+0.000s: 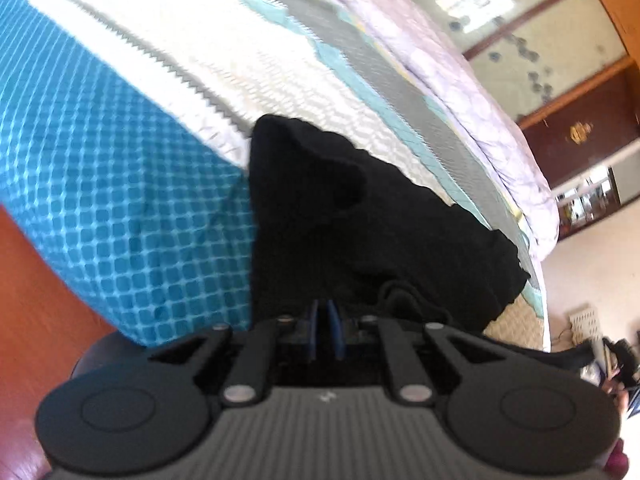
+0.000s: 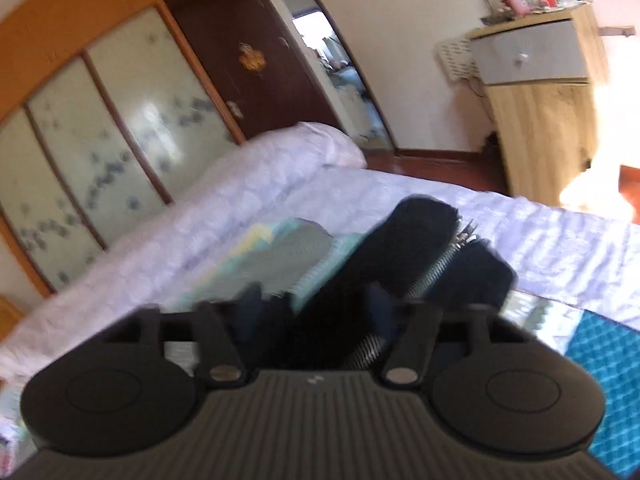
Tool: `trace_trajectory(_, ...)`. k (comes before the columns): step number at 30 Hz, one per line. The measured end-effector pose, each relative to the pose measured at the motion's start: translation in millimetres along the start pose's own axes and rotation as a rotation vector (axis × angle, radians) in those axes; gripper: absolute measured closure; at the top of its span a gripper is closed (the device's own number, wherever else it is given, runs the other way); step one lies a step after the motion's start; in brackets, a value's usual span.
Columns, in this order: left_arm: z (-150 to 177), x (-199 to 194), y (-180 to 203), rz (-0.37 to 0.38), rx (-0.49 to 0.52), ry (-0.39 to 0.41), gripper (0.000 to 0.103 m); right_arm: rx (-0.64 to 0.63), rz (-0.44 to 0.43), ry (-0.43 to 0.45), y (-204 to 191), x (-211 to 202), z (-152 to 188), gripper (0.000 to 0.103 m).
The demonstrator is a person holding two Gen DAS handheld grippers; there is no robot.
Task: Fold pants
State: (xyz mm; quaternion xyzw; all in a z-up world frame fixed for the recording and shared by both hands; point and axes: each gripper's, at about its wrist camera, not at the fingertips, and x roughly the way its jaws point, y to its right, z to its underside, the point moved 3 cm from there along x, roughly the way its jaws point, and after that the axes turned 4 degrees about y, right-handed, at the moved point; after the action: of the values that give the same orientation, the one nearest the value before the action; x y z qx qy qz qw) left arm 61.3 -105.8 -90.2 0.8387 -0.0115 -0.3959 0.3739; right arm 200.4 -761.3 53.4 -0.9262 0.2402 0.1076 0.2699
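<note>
Closed tight, the left gripper [image 1: 325, 330] is sitting just behind the black pants [image 1: 360, 224] on the bed [image 1: 120, 184] while the right gripper [image 2: 316, 312] is straddling them, jaws apart, risking a dragged, bunched fold.

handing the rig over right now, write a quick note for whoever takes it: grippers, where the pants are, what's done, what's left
Left gripper: jaws shut, blue pads nearly together at the near edge of the black pants; whether cloth is pinched cannot be told.
Right gripper: jaws apart, the zipper end of the pants between them, not clamped as far as the blurred view shows.
Pants: bunched on the bed, partly over its edge.
Done: no neat fold visible.
Left: spread flat, fold, square up.
</note>
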Motion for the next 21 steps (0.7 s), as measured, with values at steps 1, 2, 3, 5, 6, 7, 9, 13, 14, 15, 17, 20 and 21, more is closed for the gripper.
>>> trace_trajectory(1,1.5,-0.1,-2.2,0.006,-0.005,-0.004,0.096,0.031,0.032,0.010,10.6,0.0,2.0,0.041)
trace_trajectory(2,2.4,-0.3,-4.5,0.008,-0.003,-0.007,0.096,0.072,0.050,0.012,23.6,0.4,3.6,0.041)
trace_trajectory(3,4.4,-0.1,-6.0,0.009,0.001,-0.013,0.095,0.108,0.072,0.002,37.3,0.1,5.0,0.041)
trace_trajectory(5,7.6,1.8,-6.9,0.004,0.006,-0.034,0.094,0.139,0.122,-0.042,61.3,4.6,10.5,0.041)
trace_trajectory(6,7.7,3.1,-6.8,-0.004,0.010,-0.042,0.089,0.148,0.147,-0.055,70.0,8.4,12.6,0.041)
trace_trajectory(7,7.4,4.3,-6.7,-0.013,0.007,-0.044,0.088,0.157,0.166,-0.065,79.2,11.7,13.5,0.041)
trace_trajectory(9,5.7,5.2,-7.2,-0.026,0.000,-0.041,0.069,0.150,0.178,-0.083,88.2,11.9,17.0,0.041)
trace_trajectory(13,9.4,7.1,-0.8,-0.017,0.023,-0.055,0.047,0.076,0.201,-0.153,101.0,23.3,33.6,0.041)
trace_trajectory(14,11.2,8.2,1.7,-0.017,0.033,-0.061,0.040,0.072,0.212,-0.170,104.6,24.5,39.4,0.041)
trace_trajectory(15,13.7,9.0,4.9,-0.018,0.051,-0.064,0.039,0.081,0.228,-0.185,110.9,24.7,46.1,0.041)
trace_trajectory(17,19.2,12.3,11.6,-0.035,0.096,-0.066,0.044,0.127,0.275,-0.221,124.1,26.2,61.4,0.040)
trace_trajectory(20,22.2,20.4,18.1,-0.039,0.140,-0.096,0.089,0.151,0.251,-0.265,127.6,34.7,83.0,0.070)
trace_trajectory(21,19.3,20.3,18.8,-0.041,0.128,-0.094,0.089,0.092,0.237,-0.282,120.9,38.6,82.4,0.096)
